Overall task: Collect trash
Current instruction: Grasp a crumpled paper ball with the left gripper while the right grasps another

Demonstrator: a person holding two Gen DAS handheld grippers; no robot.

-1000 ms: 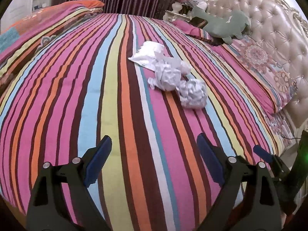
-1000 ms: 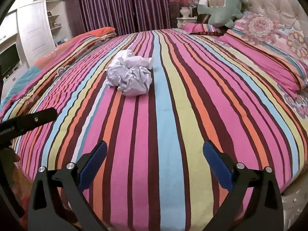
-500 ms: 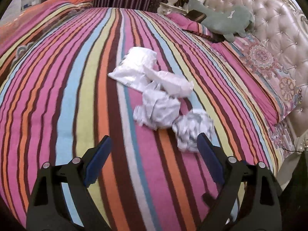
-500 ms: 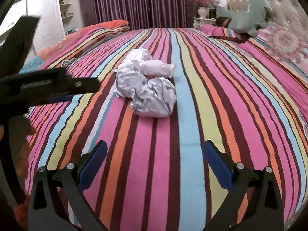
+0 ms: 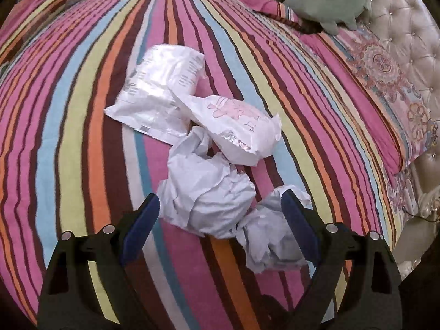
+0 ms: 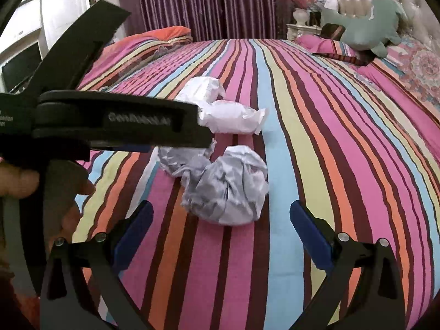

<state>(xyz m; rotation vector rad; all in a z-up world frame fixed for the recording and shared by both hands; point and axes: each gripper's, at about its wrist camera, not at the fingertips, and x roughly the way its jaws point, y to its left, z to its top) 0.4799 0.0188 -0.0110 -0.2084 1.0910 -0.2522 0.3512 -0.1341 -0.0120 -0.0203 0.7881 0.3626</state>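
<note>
Closer now than a second ago, my left tongs (image 5: 220,214) gape around two crumpled paper balls (image 5: 206,200) on the striped bed (image 5: 68,110). My right tongs (image 6: 221,220) spread apart, empty, just short of the nearer ball (image 6: 228,187).

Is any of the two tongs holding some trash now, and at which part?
Nothing is held. Left tongs are open around the crumpled white paper balls, not closed; right tongs are open and empty.

In the right wrist view the left gripper (image 6: 176,126) crosses ahead of the left jaw and hides part of the paper wad (image 6: 176,159) and of the wrappers (image 6: 203,90). Its printed lettering is blurred. The plush (image 5: 324,2) far ahead is cut by the top edge.
</note>
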